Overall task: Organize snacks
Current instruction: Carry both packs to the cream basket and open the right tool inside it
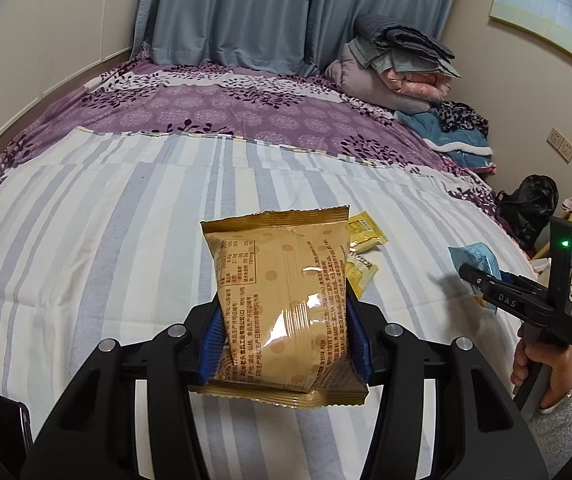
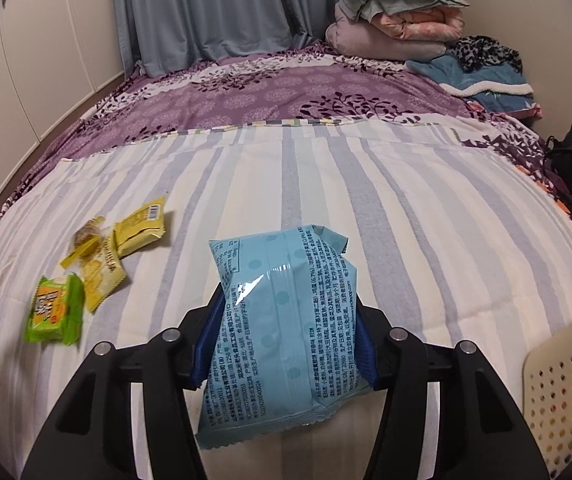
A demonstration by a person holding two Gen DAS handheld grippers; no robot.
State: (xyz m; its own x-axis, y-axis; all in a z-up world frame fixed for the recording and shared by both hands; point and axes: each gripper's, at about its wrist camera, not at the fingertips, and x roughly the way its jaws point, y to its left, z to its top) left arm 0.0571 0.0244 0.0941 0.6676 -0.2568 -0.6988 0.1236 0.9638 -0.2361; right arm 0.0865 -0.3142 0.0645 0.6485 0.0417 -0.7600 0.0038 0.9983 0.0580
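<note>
Left wrist view: your left gripper (image 1: pixel 281 340) pinches the tan snack packet (image 1: pixel 281 304) between its blue pads, lifted off the striped blanket (image 1: pixel 97 216), presumably for carrying to the basket.
Left of the striped blanket's middle: the green packet (image 2: pixel 55 308) and yellow packets (image 2: pixel 139 226) lie loose in a small cluster, likely yet to be sorted.
Over the blanket's middle: your right gripper (image 2: pixel 283 340) clamps the blue snack packet (image 2: pixel 281 328) by its sides, clear of the fabric.
Right of the blanket: the perforated cream basket (image 2: pixel 566 400) sits at the edge, probably the collecting place.
Only the right wrist view shows: the green packet and the basket's holes up close.
Only the left wrist view shows: your right hand (image 1: pixel 546 364) and its gripper side-on.
</note>
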